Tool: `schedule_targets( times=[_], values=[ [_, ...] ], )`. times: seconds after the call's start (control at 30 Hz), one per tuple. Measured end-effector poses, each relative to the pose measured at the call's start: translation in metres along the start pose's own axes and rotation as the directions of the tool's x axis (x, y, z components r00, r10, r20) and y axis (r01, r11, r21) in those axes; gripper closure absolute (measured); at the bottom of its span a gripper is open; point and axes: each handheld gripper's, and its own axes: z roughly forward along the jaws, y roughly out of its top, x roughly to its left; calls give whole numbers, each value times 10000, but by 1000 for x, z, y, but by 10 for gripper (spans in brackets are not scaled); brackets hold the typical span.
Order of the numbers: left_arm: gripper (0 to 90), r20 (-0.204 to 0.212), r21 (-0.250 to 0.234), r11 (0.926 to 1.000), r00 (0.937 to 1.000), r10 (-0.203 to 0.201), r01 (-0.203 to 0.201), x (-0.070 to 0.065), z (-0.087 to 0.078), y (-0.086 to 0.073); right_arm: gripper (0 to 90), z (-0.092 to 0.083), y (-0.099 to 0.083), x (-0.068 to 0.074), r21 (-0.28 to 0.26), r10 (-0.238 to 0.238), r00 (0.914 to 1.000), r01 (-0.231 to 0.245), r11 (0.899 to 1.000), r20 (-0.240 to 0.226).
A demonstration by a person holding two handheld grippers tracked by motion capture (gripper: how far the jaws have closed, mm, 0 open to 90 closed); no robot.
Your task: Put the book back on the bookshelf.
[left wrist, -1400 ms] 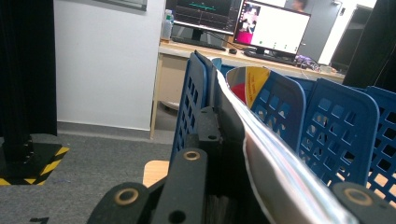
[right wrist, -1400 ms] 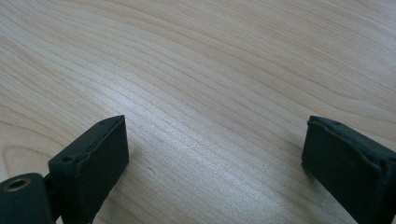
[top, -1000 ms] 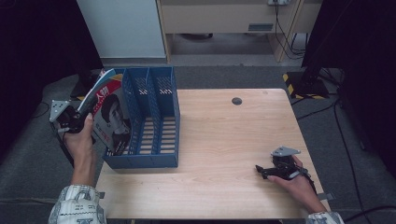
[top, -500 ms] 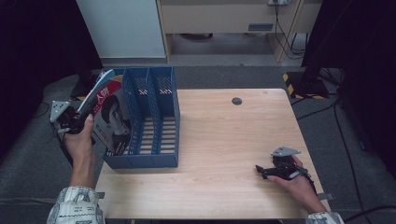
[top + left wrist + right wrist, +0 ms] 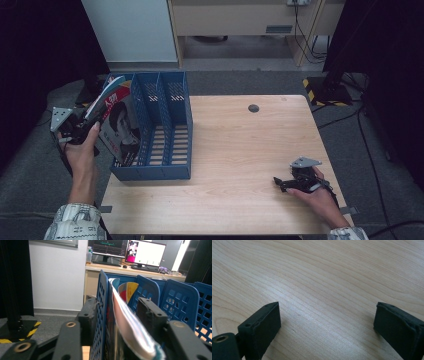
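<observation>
A magazine (image 5: 117, 120) with a portrait cover stands tilted in the leftmost slot of a blue file rack (image 5: 187, 125) at the table's left edge. My left gripper (image 5: 90, 120) is beside it, off the table's left side. Its jaws have just been opening. In the left gripper view they straddle the magazine's curved top (image 5: 125, 325) and the rack's outer wall (image 5: 101, 315), and the right pad stands clear of the pages. My right gripper (image 5: 280, 182) lies on the wood at the front right. Its jaws (image 5: 329, 322) are wide apart with bare table between them.
A dark round grommet (image 5: 253, 108) sits in the tabletop near the far edge. The rack's two right slots hold nothing. Beyond the table are a white cabinet (image 5: 130, 30) and a yellow-black striped base (image 5: 315, 85). Monitors (image 5: 145, 252) stand on a desk behind.
The magazine has shifted a little to the right, toward the rack's left slot, along with the left hand. The right hand and its gripper have not moved.
</observation>
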Motion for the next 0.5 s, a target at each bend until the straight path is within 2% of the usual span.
schedule_targets(
  times=[0.27,0.5],
  values=[
    [347,46,-5,9977,9977,679,-679,-3,-8,17,76,0,0,0,0,-8,10000,8,10000,-1],
    [245,389,15,9946,9939,1032,-1033,-12,-14,33,76,0,0,0,6,-21,10000,21,10000,-2]
  ],
)
